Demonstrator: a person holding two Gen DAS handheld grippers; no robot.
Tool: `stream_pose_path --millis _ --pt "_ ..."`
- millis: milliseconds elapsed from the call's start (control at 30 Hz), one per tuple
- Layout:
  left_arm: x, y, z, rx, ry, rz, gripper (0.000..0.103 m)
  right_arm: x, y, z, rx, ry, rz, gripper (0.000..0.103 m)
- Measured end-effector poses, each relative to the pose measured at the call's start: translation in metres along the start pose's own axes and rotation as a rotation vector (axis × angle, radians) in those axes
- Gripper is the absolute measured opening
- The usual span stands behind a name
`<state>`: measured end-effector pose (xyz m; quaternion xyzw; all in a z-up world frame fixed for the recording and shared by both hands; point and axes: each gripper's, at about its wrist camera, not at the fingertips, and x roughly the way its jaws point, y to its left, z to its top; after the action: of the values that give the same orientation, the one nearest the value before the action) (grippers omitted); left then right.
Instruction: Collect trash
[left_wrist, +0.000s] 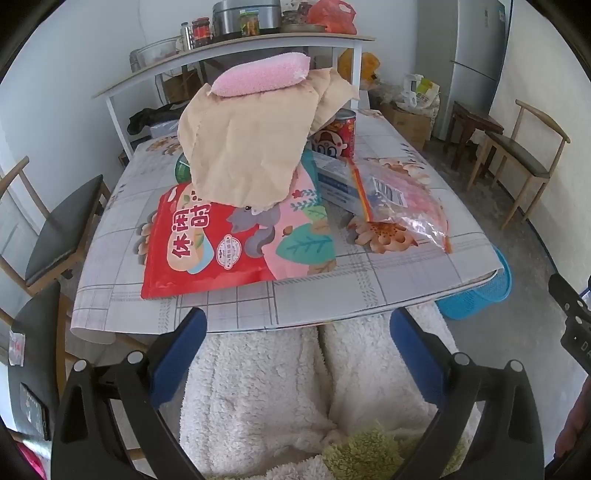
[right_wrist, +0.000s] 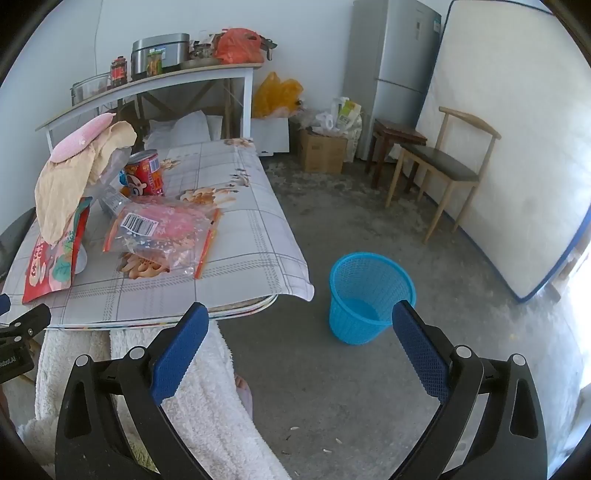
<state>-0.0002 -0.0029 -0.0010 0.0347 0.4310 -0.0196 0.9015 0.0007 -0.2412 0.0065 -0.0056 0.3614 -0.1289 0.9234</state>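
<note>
Left gripper (left_wrist: 297, 354): jaws spread wide, nothing between the blue pads, hanging short of the table's near edge above a white fleece lap. Right gripper (right_wrist: 301, 350): equally wide and empty, off the table's near right corner, aimed across bare floor toward the blue mesh wastebasket (right_wrist: 371, 295) standing on the ground just beyond that corner. On the table (left_wrist: 424, 280), under its grid-and-flower cloth, trash heaped toward the left side: red-and-pink snack bag (left_wrist: 236, 243) lying flat closest to the near edge, its bottom corner nearly at the edge. Probably light, crinkly film, slippery on the face; best pinched at that flat sealed edge or a corner, not across the puffed middle. Clear zip bag (left_wrist: 402, 206) with a barcode label and orange strips to its right, near the right edge; thin, limp, likely to sag, so a bunched fold or the zip strip looks the surest hold. Behind, beige crumpled paper (left_wrist: 247, 147) draped over the pile, feather-light and easily torn, topped by a pink sponge (left_wrist: 262, 75), soft and squeezable. Red can (left_wrist: 338, 136) upright farther back, rigid and rounded, wanting a grip across its sides. Pale blue carton (left_wrist: 336, 182) partly hidden between can and zip bag.
</note>
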Motion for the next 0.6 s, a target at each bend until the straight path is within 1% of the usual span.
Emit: stream_pose_path --millis 267,600 --pt "-0.0012 -0.0004 0.0021 -0.004 -0.002 -0.014 0.097 0.0029 0.0017 0.0007 0.001 0.000 0.002 0.095" --pt "-0.0017 -0.0005 0.0023 0.004 -0.005 -0.004 0.097 0.0063 0.0040 0.0005 0.001 0.000 0.002 0.095"
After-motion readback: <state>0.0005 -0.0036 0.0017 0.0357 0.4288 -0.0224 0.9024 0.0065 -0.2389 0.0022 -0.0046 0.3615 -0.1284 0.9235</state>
